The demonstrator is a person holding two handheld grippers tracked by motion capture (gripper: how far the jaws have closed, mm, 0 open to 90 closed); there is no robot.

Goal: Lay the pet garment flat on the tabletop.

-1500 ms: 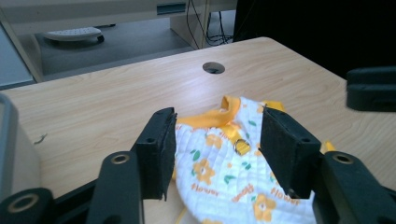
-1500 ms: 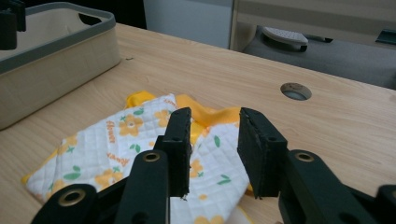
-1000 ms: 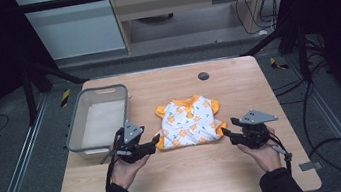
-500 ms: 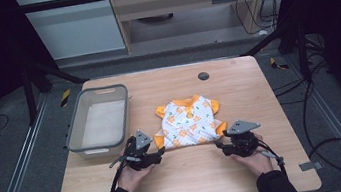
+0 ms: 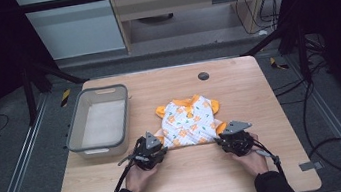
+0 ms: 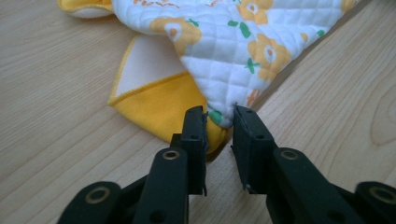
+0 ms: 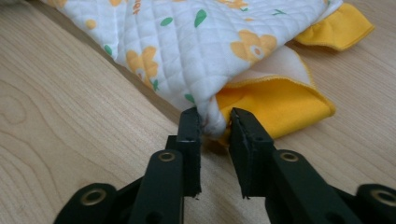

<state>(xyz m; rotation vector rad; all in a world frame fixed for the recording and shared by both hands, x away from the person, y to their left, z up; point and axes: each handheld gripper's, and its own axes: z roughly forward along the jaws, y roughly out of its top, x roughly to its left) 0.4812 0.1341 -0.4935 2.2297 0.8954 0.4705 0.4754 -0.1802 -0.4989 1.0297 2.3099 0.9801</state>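
On my wooden table [image 5: 259,93] a grey bin [image 5: 75,129] sits at the left near the edge, a small dark round disc [image 5: 203,75] lies near the far edge, and beyond the table a black cable [image 5: 313,121] trails over the grey floor at the right.

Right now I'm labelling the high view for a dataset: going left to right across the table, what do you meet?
Grey bin → left gripper → flowered garment → right gripper. Each gripper pinches a near corner of the garment.
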